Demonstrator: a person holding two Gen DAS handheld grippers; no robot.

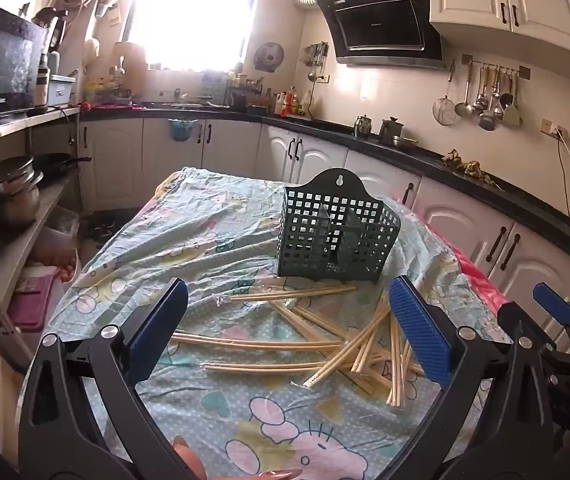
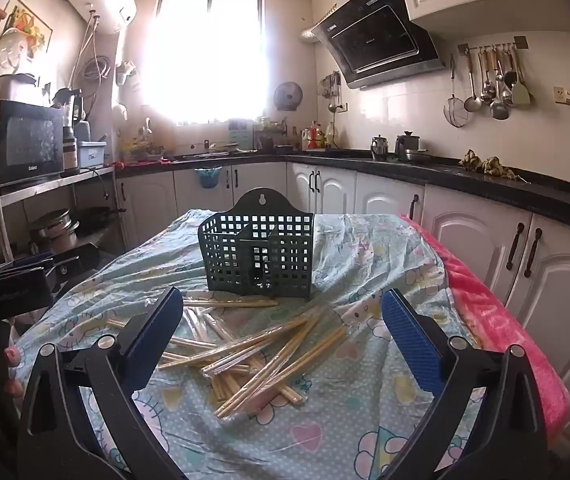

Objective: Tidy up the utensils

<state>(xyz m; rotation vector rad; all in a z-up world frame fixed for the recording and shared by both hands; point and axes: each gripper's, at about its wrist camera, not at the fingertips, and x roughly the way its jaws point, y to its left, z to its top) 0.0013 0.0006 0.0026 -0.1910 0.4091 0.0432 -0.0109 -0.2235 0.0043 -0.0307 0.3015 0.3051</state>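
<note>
Dark green perforated plastic utensil basket (image 2: 259, 256) stands upright mid tabletop, blocking the far side. Scattered pale bamboo chopsticks in clear wrappers (image 2: 253, 356) litter the cartoon-print cloth (image 2: 365, 420) just before it. Bare cloth nearest both claws; basket's flanks open.

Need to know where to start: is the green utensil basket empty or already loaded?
Empty: the green basket stands upright with nothing in it; the chopsticks lie scattered before it.

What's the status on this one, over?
Left gripper open, empty. Right gripper open, empty. Wrapped chopsticks scattered on tablecloth, none in green utensil basket. Nothing blocking.
</note>
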